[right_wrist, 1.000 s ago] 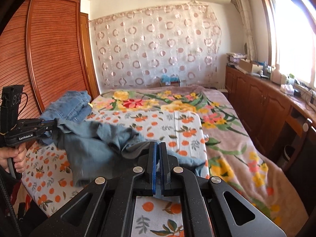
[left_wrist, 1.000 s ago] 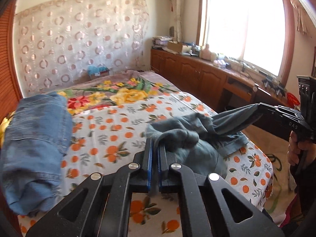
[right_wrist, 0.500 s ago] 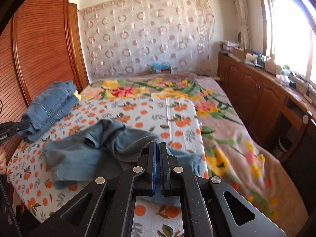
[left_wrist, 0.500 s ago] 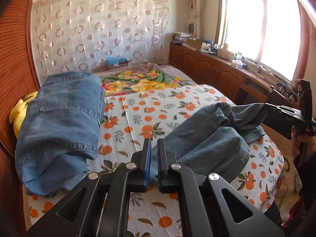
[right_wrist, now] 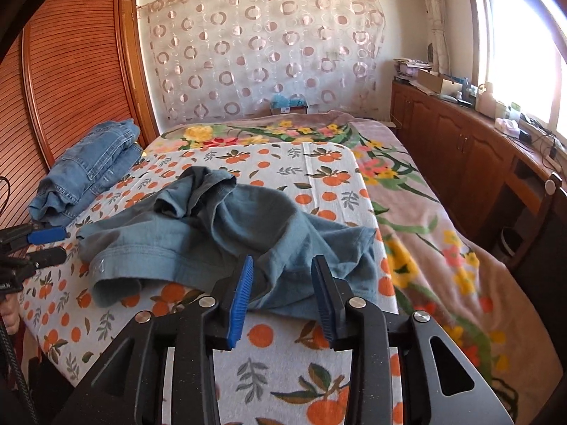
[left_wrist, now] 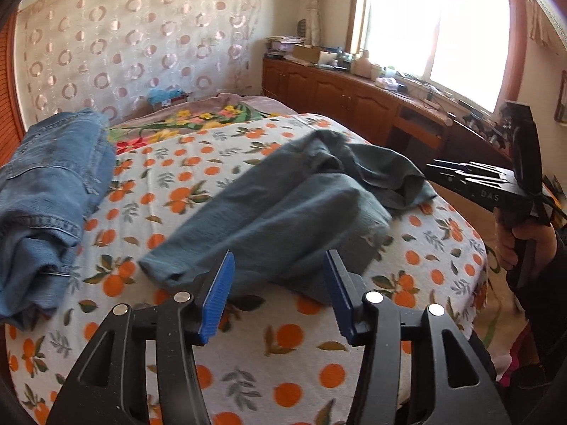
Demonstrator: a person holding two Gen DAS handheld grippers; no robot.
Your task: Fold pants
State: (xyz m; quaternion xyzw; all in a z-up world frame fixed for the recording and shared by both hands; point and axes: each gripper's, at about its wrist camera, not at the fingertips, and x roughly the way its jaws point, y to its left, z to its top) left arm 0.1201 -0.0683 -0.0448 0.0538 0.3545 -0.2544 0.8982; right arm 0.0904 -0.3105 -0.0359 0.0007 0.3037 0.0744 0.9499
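Both claws, left [left_wrist: 278,292] and right [right_wrist: 281,295], just opening, clear of pants [right_wrist: 226,233] ahead. Flatten heap, then regrip hems square.

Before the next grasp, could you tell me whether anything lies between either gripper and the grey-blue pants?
Nothing visible does. The grey-blue pants lie crumpled right ahead of both the left gripper and the right gripper.

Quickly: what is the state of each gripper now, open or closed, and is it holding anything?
Left gripper: open, jaws have just been opening, holds nothing; the grey-blue pants lie released on the bed.
Right gripper: open, jaws just opened, holds nothing.
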